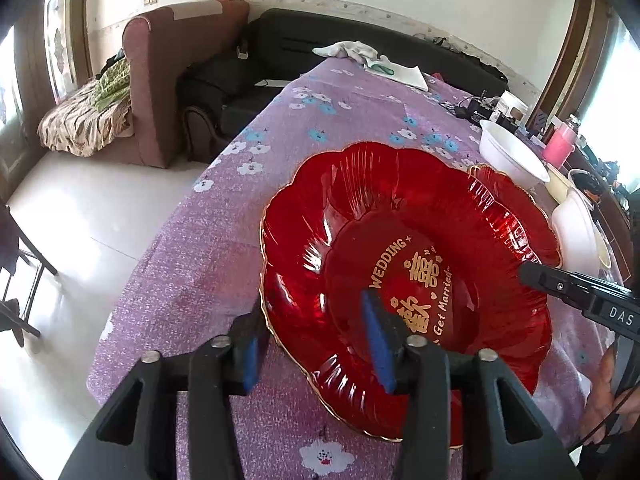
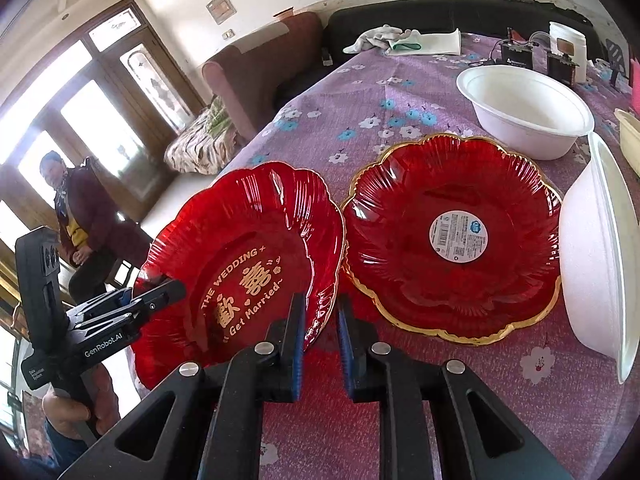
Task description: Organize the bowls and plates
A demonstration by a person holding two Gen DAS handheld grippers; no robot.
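A red glass wedding plate (image 1: 400, 248) with gold lettering is held tilted above the purple floral tablecloth (image 1: 224, 240). My left gripper (image 1: 316, 344) has its jaws around the plate's near-left rim, one blue pad under it and one on top. My right gripper (image 2: 320, 340) has its jaws around the same plate's (image 2: 240, 264) right rim. A second red plate (image 2: 452, 236) with a round label lies flat to the right. A white bowl (image 2: 524, 108) stands behind it and another white bowl (image 2: 600, 256) leans at the right edge.
A white cloth and papers (image 2: 404, 42), black electronic boxes (image 2: 516, 56) and a white jar (image 2: 568, 46) sit at the table's far end. A pink bottle (image 1: 560, 144) stands at the right. A brown armchair (image 1: 172, 76) and a person (image 2: 76, 224) are beyond the table's left edge.
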